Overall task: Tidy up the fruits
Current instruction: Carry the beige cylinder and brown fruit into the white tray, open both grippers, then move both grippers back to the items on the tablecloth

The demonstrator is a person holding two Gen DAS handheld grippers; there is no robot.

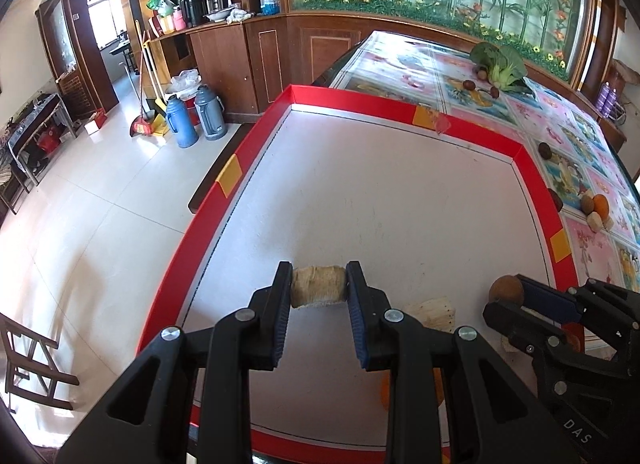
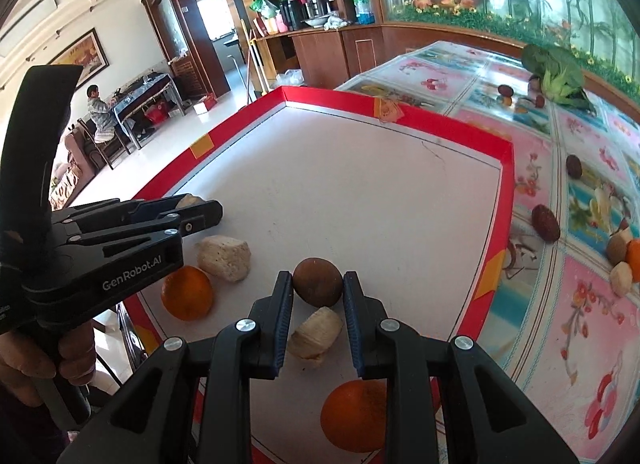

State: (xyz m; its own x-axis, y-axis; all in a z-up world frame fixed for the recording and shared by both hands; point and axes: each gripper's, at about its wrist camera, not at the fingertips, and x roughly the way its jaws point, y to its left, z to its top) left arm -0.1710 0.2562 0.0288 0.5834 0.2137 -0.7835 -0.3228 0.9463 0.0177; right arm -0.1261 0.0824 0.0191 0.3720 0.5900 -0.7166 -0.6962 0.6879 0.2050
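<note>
My left gripper (image 1: 319, 286) is shut on a pale tan fibrous chunk (image 1: 318, 286), held above the white tray with the red rim (image 1: 352, 102). It shows in the right wrist view (image 2: 200, 210) at the left. My right gripper (image 2: 318, 284) is shut on a round brown fruit (image 2: 318, 281) over the tray's near right part; it shows in the left wrist view (image 1: 516, 292) too. On the tray lie two oranges (image 2: 187, 293) (image 2: 354, 416), a pale block (image 2: 224, 257) and a pale peeled piece (image 2: 316, 331).
Outside the tray, on the flowered tablecloth (image 2: 560, 324), lie brown fruits (image 2: 545, 223) (image 2: 574, 166), a cluster of brown, orange and pale fruits (image 2: 622, 260), and leafy greens (image 2: 558, 74) with small fruits at the far end. A person sits at a table far left (image 2: 100, 112).
</note>
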